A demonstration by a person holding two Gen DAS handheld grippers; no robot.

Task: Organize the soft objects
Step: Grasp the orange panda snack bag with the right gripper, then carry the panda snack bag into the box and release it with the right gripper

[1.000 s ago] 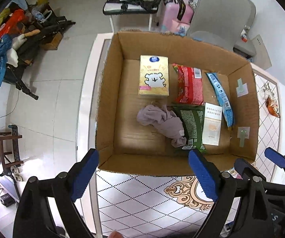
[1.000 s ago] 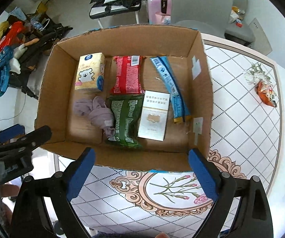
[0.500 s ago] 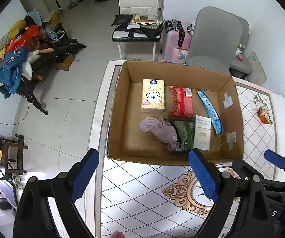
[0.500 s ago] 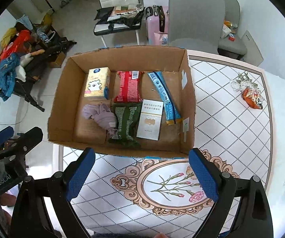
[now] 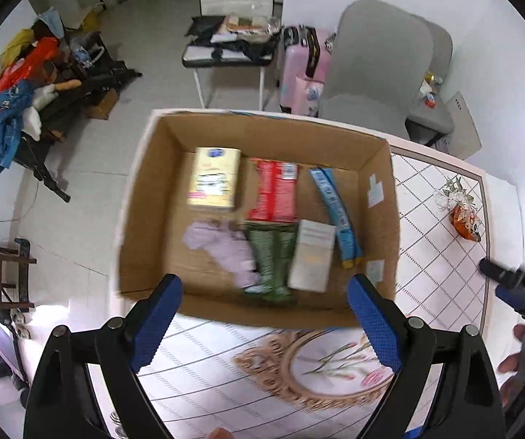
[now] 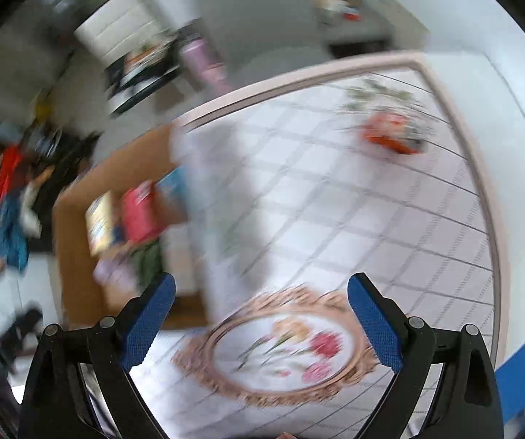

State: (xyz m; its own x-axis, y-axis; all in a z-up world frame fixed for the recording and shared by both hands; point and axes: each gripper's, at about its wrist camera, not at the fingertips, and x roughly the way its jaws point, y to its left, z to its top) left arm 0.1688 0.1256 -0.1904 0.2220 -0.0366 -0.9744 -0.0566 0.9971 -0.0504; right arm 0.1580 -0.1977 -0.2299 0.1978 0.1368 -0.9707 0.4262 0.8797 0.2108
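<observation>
An open cardboard box (image 5: 145, 197) stands on the patterned table. Inside lie a yellow tissue pack (image 5: 214, 183), a red packet (image 5: 275, 195), a blue stick packet (image 5: 335, 208), a lilac cloth (image 5: 225, 248), a green packet (image 5: 271, 259) and a white packet (image 5: 311, 259). My left gripper (image 5: 264, 325) is open and empty, above the box's near wall. My right gripper (image 6: 262, 325) is open and empty over the floral table medallion (image 6: 280, 347); its view is blurred, with the box (image 6: 79, 256) at the left. The right gripper also shows in the left wrist view (image 5: 518, 289).
An orange trinket with white flowers (image 5: 463, 212) lies on the table at the far right, also blurred in the right wrist view (image 6: 390, 131). A grey chair (image 5: 379, 69), a pink suitcase (image 5: 302, 73) and a cluttered white chair (image 5: 236, 40) stand beyond the table. Clothes pile at the left (image 5: 10, 102).
Both grippers have pulled back from the box. The right gripper has swung right, so its view now centres on the table and is motion-blurred. Box contents have not moved.
</observation>
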